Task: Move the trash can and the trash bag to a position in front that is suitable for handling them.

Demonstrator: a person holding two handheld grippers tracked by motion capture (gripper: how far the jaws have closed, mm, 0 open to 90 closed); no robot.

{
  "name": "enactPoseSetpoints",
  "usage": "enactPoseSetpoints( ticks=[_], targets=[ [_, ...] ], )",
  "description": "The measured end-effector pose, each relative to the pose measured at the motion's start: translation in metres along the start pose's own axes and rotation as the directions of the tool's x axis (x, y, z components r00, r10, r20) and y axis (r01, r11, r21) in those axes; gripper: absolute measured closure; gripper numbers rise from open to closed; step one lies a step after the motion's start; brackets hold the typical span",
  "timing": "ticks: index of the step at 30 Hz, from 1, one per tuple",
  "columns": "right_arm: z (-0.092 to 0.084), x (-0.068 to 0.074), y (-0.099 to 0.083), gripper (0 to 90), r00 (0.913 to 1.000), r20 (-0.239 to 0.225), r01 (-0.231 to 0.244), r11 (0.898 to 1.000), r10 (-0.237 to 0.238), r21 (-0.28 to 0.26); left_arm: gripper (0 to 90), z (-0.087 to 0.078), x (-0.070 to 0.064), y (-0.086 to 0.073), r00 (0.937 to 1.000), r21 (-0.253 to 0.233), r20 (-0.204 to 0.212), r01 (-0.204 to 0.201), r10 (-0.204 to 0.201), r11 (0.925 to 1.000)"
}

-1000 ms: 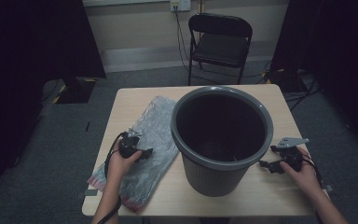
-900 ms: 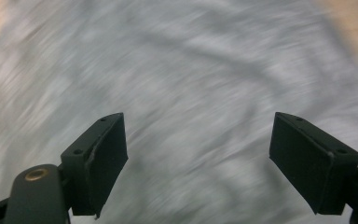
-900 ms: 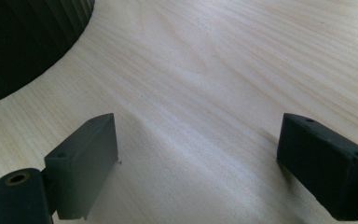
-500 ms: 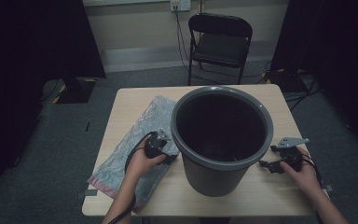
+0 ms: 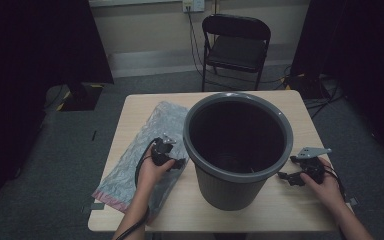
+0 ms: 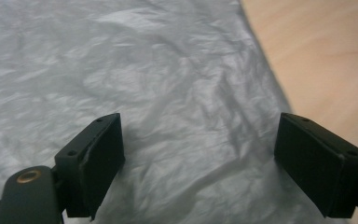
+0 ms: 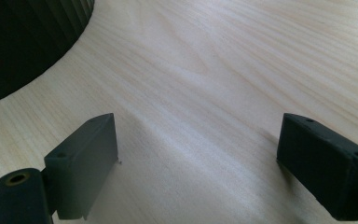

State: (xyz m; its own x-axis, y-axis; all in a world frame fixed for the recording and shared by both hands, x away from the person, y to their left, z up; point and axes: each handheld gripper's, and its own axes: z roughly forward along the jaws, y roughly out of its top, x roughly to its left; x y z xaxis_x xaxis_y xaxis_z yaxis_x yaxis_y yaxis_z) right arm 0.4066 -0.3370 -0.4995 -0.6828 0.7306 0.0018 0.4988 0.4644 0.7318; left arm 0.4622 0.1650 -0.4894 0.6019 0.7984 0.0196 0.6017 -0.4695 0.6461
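1. High view: the left gripper [image 5: 172, 159] sits over the grey plastic bag [image 5: 145, 150], just beside the left wall of the dark bin [image 5: 237, 177]. Its fingers are too small and dark here to read.
2. Left gripper view: the two fingers [image 6: 95, 163] stand wide apart with nothing between them. They have just been opening. The crinkled bag [image 6: 168, 93] lies flat beneath them; whether the tips touch it cannot be told. The bag's edges are cut off at the top and left of the frame.
3. The bag lies flat on the left half of the bench [image 5: 300, 210], its near end partly hidden by the person's left hand [image 5: 152, 170] and forearm.
4. The right gripper [image 5: 297, 175] rests low at the right side of the bench, near the bin but apart from it.
5. Right gripper view: the fingers [image 7: 81, 168] stand wide over bare bench wood [image 7: 214, 70], holding nothing. The bin's ribbed wall [image 7: 23, 42] is cut off at the upper left corner.
6. The inside of the bin is dark in the high view; its contents cannot be made out.
7. A folding chair [image 5: 235, 45] stands behind the bench, its legs partly hidden.
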Motion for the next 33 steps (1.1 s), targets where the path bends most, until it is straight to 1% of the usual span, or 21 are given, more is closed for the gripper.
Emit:
enactPoseSetpoints(
  ticks=[2,3,4,5,6,7,8,10,11,12,15,17,18,19,20,22,27,28,29,32,33],
  targets=[
    [0.0,0.0,0.0,11.6,1.0,0.0,0.0,1.0,0.0,0.0,15.2,-0.003,0.012,-0.004,0.9987,-0.004,-0.033,0.039,-0.039,0.9992],
    [0.0,0.0,0.0,11.6,1.0,0.0,0.0,1.0,0.0,0.0,15.2,-0.004,0.015,-0.006,0.9972,-0.006,-0.039,0.064,-0.064,0.9979],
    [0.0,0.0,0.0,11.6,1.0,0.001,0.0,1.0,0.0,-0.001,15.2,-0.005,0.019,-0.007,0.9966,-0.008,-0.057,0.059,-0.059,0.9982],
    [0.0,0.0,0.0,11.6,1.0,0.001,0.001,1.0,-0.001,-0.001,15.2,-0.007,0.025,-0.01,0.9926,-0.009,-0.073,0.097,-0.097,0.9953],
    [0.0,0.0,0.0,11.6,1.0,0.001,0.001,1.0,-0.001,-0.001,15.2,-0.007,0.025,-0.01,0.9926,-0.009,-0.073,0.097,-0.097,0.9953],
    [0.0,0.0,0.0,11.6,1.0,0.001,0.001,1.0,-0.001,0.0,15.2,-0.008,0.029,-0.011,0.9908,-0.011,-0.082,0.107,-0.107,0.9942],
    [0.0,0.0,0.0,11.6,1.0,0.002,0.001,1.0,-0.001,0.0,15.3,-0.01,0.037,-0.014,0.9896,-0.007,-0.101,0.103,-0.103,0.9947],
    [0.0,0.0,0.0,11.6,1.0,0.002,0.001,1.0,-0.001,0.0,15.7,-0.011,0.038,-0.015,0.9893,-0.007,-0.102,0.104,-0.104,0.9946],
    [0.0,0.0,0.0,11.6,1.0,0.002,0.001,1.0,-0.001,0.0,16.5,-0.013,0.039,-0.015,0.9909,-0.004,-0.098,0.092,-0.092,0.9957],
    [0.0,0.0,0.0,11.7,1.0,0.003,0.002,1.0,-0.002,0.0,17.9,-0.014,0.038,-0.016,0.9918,-0.003,-0.096,0.085,-0.085,0.9964],
    [0.0,0.001,0.0,11.7,1.0,0.004,-0.001,1.0,0.001,-0.001,19.3,-0.018,0.029,-0.016,0.998,-0.007,-0.053,0.034,-0.034,0.9994],
    [0.0,0.002,0.0,11.7,1.0,0.003,-0.002,1.0,0.002,-0.001,19.3,-0.022,0.022,-0.016,0.9996,-0.002,-0.026,-0.01,0.01,0.9999],
    [0.0,0.003,0.0,11.7,1.0,0.003,-0.001,1.0,0.001,0.001,19.2,-0.023,0.016,-0.019,1.0,-0.008,0.0,-0.009,0.009,0.9999],
    [-0.001,0.004,0.0,11.8,1.0,0.0,0.003,1.0,-0.003,0.003,19.2,-0.023,0.013,-0.02,0.9998,-0.01,0.01,-0.017,0.018,0.9998],
    [-0.001,0.006,0.001,12.1,1.0,-0.004,0.006,1.0,-0.006,0.009,19.3,-0.024,0.007,-0.024,0.9998,-0.021,0.002,-0.021,0.021,0.9996],
    [-0.001,0.01,0.002,13.1,0.9995,-0.024,0.02,1.0,-0.019,0.023,19.2,-0.026,0.002,-0.028,0.9989,-0.007,0.027,-0.038,0.039,0.9992],
    [-0.005,0.025,0.009,14.2,0.9942,-0.088,0.064,0.998,-0.062,0.023,18.9,-0.034,-0.01,-0.033,0.9973,-0.037,0.052,-0.05,0.052,0.9981],
    [-0.007,0.029,0.011,14.2,0.9922,-0.097,0.08,0.997,-0.078,0.019,18.6,-0.036,-0.012,-0.033,0.9969,-0.024,0.061,-0.049,0.05,0.9985],
    [-0.009,0.031,0.012,14.2,0.99,-0.108,0.094,0.995,-0.091,0.016,18.5,-0.036,-0.014,-0.033,0.9968,-0.037,0.06,-0.051,0.053,0.998],
    [-0.014,0.039,0.015,14.2,0.9833,-0.157,0.092,0.996,-0.093,-0.011,18.5,-0.038,-0.017,-0.031,0.9954,-0.036,0.063,-0.07,0.072,0.9969],
    [-0.015,0.042,0.015,14.2,0.9788,-0.183,0.092,0.996,-0.092,-0.012,18.5,-0.038,-0.019,-0.031,0.9958,-0.039,0.065,-0.062,0.065,0.9973]
  ],
)
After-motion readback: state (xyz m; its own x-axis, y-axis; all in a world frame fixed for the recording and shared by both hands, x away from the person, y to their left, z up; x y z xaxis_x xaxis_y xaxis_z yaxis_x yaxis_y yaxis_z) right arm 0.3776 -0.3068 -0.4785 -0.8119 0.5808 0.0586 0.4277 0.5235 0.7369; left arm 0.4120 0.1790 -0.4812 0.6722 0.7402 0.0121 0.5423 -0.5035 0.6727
